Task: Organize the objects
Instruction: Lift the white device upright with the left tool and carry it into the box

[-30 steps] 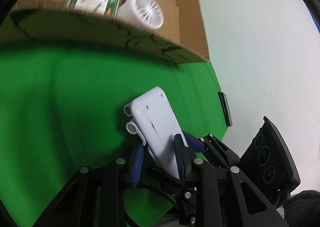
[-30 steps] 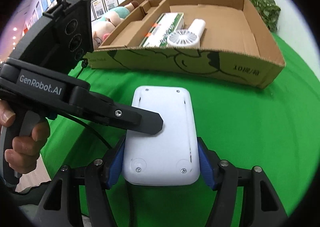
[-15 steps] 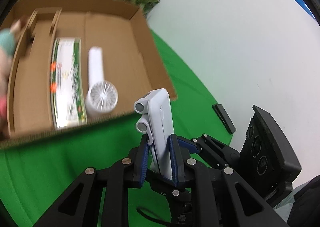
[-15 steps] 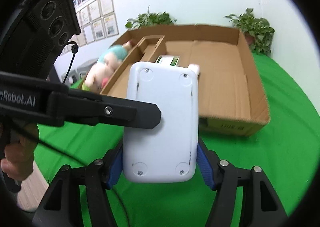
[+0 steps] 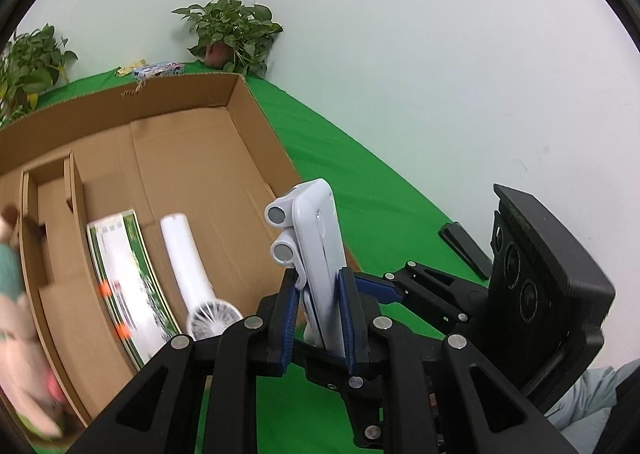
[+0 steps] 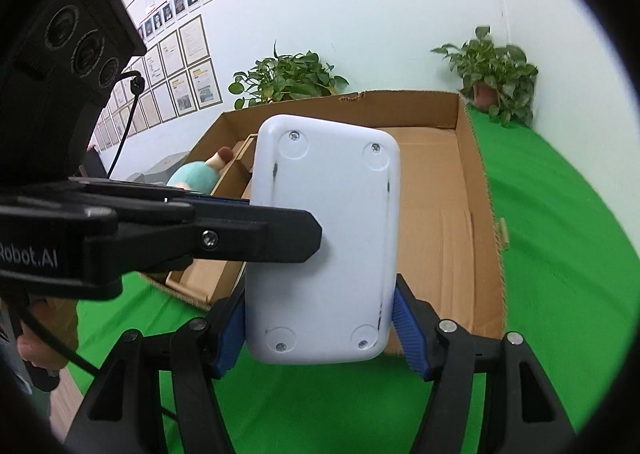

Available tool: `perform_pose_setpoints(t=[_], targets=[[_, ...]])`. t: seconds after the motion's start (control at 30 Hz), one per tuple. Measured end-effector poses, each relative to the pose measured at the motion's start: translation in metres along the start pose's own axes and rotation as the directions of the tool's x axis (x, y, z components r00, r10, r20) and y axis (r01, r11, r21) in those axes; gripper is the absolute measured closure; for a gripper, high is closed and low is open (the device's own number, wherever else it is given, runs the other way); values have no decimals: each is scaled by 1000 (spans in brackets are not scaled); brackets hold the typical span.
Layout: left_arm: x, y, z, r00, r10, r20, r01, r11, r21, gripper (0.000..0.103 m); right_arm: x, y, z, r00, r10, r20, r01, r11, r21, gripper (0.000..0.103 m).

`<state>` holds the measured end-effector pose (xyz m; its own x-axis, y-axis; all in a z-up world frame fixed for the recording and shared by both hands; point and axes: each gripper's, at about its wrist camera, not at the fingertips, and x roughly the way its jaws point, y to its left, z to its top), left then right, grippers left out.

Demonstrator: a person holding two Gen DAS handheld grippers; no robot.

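Left wrist view: the left tongs (image 5: 318, 306) are clenched on the thin edges of a white flat device (image 5: 320, 238), held upright on its side above the near right corner of the cardboard box (image 5: 240, 157). Their jaws have just been closing on it. Inside the box already lie a green-and-white carton (image 5: 124, 286) and, just right of it, a white handheld fan (image 5: 196, 274); a plush toy (image 5: 16, 314) sits blurred at the far left edge. The right half of the box floor looks bare. A dark flat object (image 5: 466, 250) rests on the green tabletop (image 5: 360, 181).

Right wrist view: the right tongs (image 6: 320, 330) grasp the same white flat device (image 6: 324, 242) across its wide sides, its underside with 4 screws facing the camera.

Judged from this, at least 3 items are packed; the device, carried by both tongs, has yet to be lowered into the bare section.
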<state>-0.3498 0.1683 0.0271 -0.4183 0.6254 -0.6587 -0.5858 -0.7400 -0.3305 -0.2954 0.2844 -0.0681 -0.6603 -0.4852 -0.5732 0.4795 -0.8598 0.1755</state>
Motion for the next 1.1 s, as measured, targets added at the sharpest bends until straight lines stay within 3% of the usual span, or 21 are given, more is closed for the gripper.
perform_pose_setpoints(t=[0.13, 0.23, 0.43, 0.63, 0.77, 1.1], targets=[[46, 49, 19, 997, -60, -44, 54, 992, -115, 88, 31, -20, 18, 998, 19, -61, -16, 998, 55, 39], [66, 68, 26, 994, -86, -70, 76, 987, -144, 89, 46, -31, 24, 994, 29, -107, -19, 996, 90, 39], [98, 93, 22, 987, -98, -125, 74, 980, -187, 89, 69, -39, 17, 980, 44, -193, -20, 992, 125, 39], [126, 109, 7, 979, -91, -184, 42, 966, -254, 89, 97, -56, -2, 947, 106, -304, -40, 976, 214, 39], [134, 117, 9, 976, -114, -186, 57, 956, -288, 87, 98, -69, 0, 933, 148, -329, -56, 960, 274, 39], [137, 121, 12, 972, -127, -200, 63, 952, -299, 84, 97, -68, 5, 922, 127, -365, -25, 962, 270, 39]])
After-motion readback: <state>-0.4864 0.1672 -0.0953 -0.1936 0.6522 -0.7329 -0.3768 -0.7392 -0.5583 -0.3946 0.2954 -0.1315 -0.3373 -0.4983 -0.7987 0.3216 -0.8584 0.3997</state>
